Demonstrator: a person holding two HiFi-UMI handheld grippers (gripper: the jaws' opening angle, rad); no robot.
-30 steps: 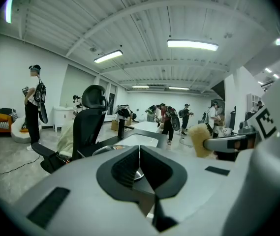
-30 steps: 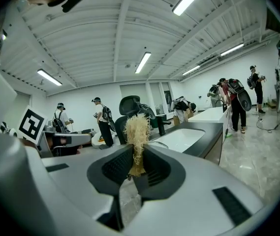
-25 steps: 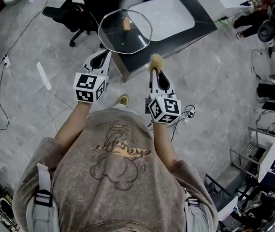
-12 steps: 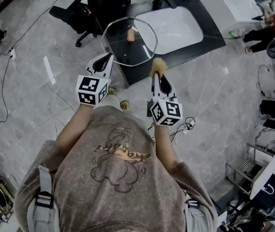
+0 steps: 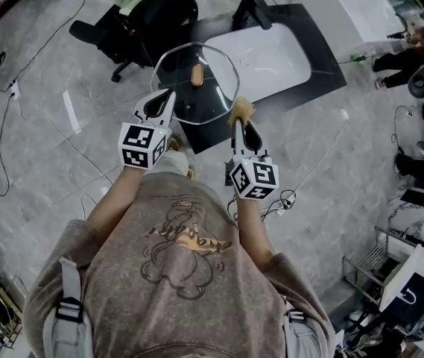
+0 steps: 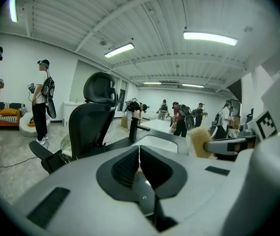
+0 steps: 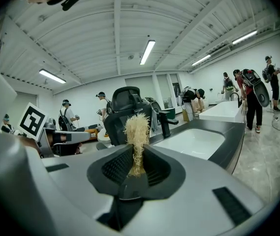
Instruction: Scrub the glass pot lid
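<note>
Printed taupe T-shirt (image 5: 185,274) (grey straps (image 5: 68,304)); white left gripper (image 5: 168,94), right gripper (image 5: 236,122).

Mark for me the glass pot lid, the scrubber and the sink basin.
glass pot lid (image 5: 197,76), head view, on the knob at its centre.
scrubber (image 7: 137,132), right gripper view, on the pale fibre tuft.
sink basin (image 5: 271,54), head view, on its bare white bottom.
</note>
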